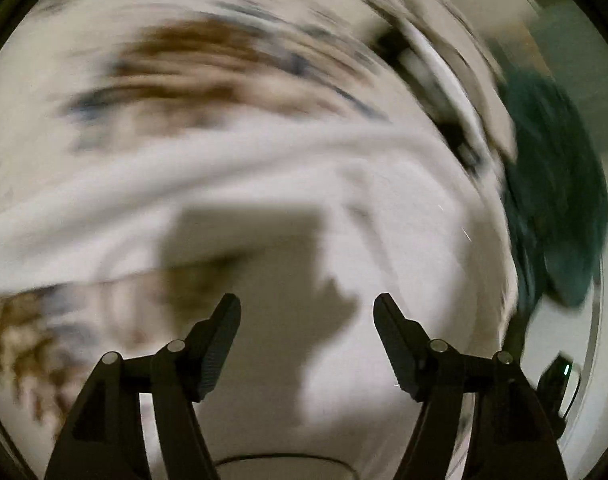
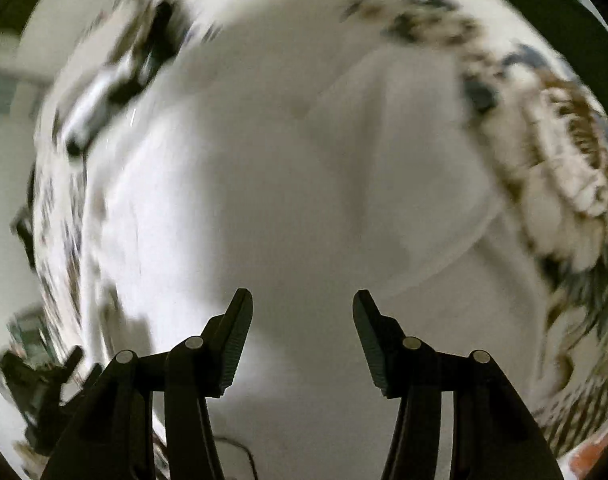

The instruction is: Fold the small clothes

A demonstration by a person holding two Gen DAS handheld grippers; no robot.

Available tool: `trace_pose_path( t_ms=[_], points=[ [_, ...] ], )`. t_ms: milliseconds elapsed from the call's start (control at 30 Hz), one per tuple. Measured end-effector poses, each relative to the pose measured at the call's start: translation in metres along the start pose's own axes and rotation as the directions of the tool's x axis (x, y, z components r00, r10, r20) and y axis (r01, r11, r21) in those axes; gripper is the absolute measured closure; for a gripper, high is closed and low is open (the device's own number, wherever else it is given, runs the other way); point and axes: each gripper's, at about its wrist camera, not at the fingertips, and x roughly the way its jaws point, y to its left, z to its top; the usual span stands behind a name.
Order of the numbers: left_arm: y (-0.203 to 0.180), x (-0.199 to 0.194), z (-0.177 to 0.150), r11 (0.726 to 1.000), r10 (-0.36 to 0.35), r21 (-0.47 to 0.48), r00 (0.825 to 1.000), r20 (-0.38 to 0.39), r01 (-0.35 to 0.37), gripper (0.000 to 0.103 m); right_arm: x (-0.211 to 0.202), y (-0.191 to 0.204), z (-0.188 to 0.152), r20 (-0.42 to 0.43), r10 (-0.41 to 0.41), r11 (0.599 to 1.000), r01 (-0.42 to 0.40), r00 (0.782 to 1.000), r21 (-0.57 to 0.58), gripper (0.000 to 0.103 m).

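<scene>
Well, both of my views are smeared with blur, so I can only give the broad shapes. In my left wrist view the left gripper point(image 1: 307, 304) points down at a white garment point(image 1: 243, 184), its jaws standing apart with nothing between them, only pale cloth and a grey shadow below the tips. The garment lies across the middle of that view as a wide white band, with one edge running left to right. Under and around it is a patterned cloth point(image 1: 191, 52) in brown, blue-grey and cream (a bedspread or a blanket, I cannot tell which), showing at the far side and again at the near left. At the right edge sits a dark teal heap point(image 1: 556, 184), beside the white garment; whether they touch I cannot make out. A small dark device with a green light point(image 1: 560, 380) shows at the near right.

In my right wrist view the right gripper point(image 2: 301, 300) also points down with its jaws apart and empty. The white garment fills the middle of that view, with a curved seam or hem on the right part of it. The patterned cloth rings it on the left, far and right sides. At the near left corner I see a dark object point(image 2: 35, 392), too blurred to name.
</scene>
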Motion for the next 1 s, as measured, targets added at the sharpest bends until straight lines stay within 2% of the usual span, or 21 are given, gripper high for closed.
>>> trace_pose_path(
  t_ms=[67,100,167,200,300,333,400,433,533,633,667,700,733,767,833,900,967,1000],
  points=[
    [0.059,-0.031,0.002,0.988,0.056,-0.146,0.997,0.056,-0.047,0.036,0.011,0.023,-0.007,-0.025,-0.011,0.999,0.01,1.0,-0.038,0.048],
    [0.089,-0.043,0.002,0.973,0.077,-0.223,0.994,0.072,-0.059,0.036,0.016,0.034,-0.01,-0.03,-0.017,0.998,0.016,0.999,-0.053,0.048],
    [0.141,-0.054,-0.003,0.929,0.103,-0.365,0.991,0.086,-0.065,0.036,0.025,0.05,-0.014,-0.036,-0.026,0.997,0.023,0.999,-0.079,0.048],
    [0.167,-0.057,-0.005,0.898,0.112,-0.435,0.99,0.087,-0.063,0.037,0.03,0.06,-0.014,-0.037,-0.035,0.995,0.031,0.999,-0.091,0.048],
    [0.218,-0.056,-0.008,0.823,0.095,-0.567,0.99,0.107,-0.018,0.042,0.045,0.085,-0.014,-0.043,-0.057,0.991,0.052,0.997,-0.124,0.048],
    [0.226,-0.054,-0.006,0.811,0.086,-0.584,0.989,0.121,0.001,0.068,0.051,0.095,-0.014,-0.044,-0.066,0.989,0.059,0.997,-0.138,0.048],
    [0.236,-0.051,0.004,0.793,0.064,-0.608,0.987,0.149,0.04,0.096,0.057,0.105,-0.015,-0.044,-0.085,0.985,0.078,0.995,-0.152,0.048],
    [0.236,-0.054,0.008,0.795,0.066,-0.605,0.983,0.172,0.052,0.097,0.061,0.111,-0.016,-0.043,-0.091,0.984,0.083,0.995,-0.156,0.048],
    [0.213,-0.078,0.029,0.842,0.083,-0.535,0.962,0.262,0.072,0.098,0.069,0.117,-0.017,-0.037,-0.108,0.983,0.102,0.993,-0.152,0.048],
    [0.188,-0.115,0.051,0.886,0.038,-0.439,0.92,0.391,0.151,0.098,0.072,0.116,-0.02,-0.035,-0.111,0.986,0.105,0.993,-0.133,0.048],
    [0.179,-0.131,0.056,0.903,0.016,-0.393,0.898,0.439,0.176,0.098,0.071,0.114,-0.019,-0.035,-0.108,0.987,0.103,0.994,-0.125,0.048],
    [0.17,-0.144,0.058,0.922,0.007,-0.345,0.883,0.47,0.176,0.098,0.072,0.112,-0.02,-0.035,-0.11,0.987,0.105,0.993,-0.118,0.048],
    [0.166,-0.15,0.057,0.938,0.008,-0.309,0.878,0.479,0.16,0.098,0.072,0.112,-0.019,-0.035,-0.112,0.988,0.108,0.993,-0.11,0.048],
    [0.171,-0.152,0.053,0.943,0.026,-0.304,0.885,0.465,0.132,0.098,0.073,0.11,-0.021,-0.036,-0.115,0.988,0.111,0.993,-0.103,0.048],
    [0.191,-0.135,0.039,0.938,0.071,-0.341,0.928,0.366,0.063,0.094,0.074,0.107,-0.024,-0.043,-0.118,0.989,0.114,0.992,-0.093,0.048],
    [0.227,-0.107,0.01,0.895,0.091,-0.445,0.971,0.223,0.019,0.094,0.075,0.104,-0.026,-0.054,-0.121,0.99,0.116,0.991,-0.085,0.048],
    [0.254,-0.093,-0.016,0.839,0.106,-0.544,0.983,0.149,-0.008,0.09,0.074,0.104,-0.028,-0.06,-0.118,0.99,0.112,0.991,-0.085,0.048],
    [0.265,-0.091,-0.024,0.812,0.099,-0.584,0.984,0.146,0.005,0.081,0.074,0.106,-0.029,-0.058,-0.118,0.99,0.112,0.991,-0.09,0.048]
  ],
)
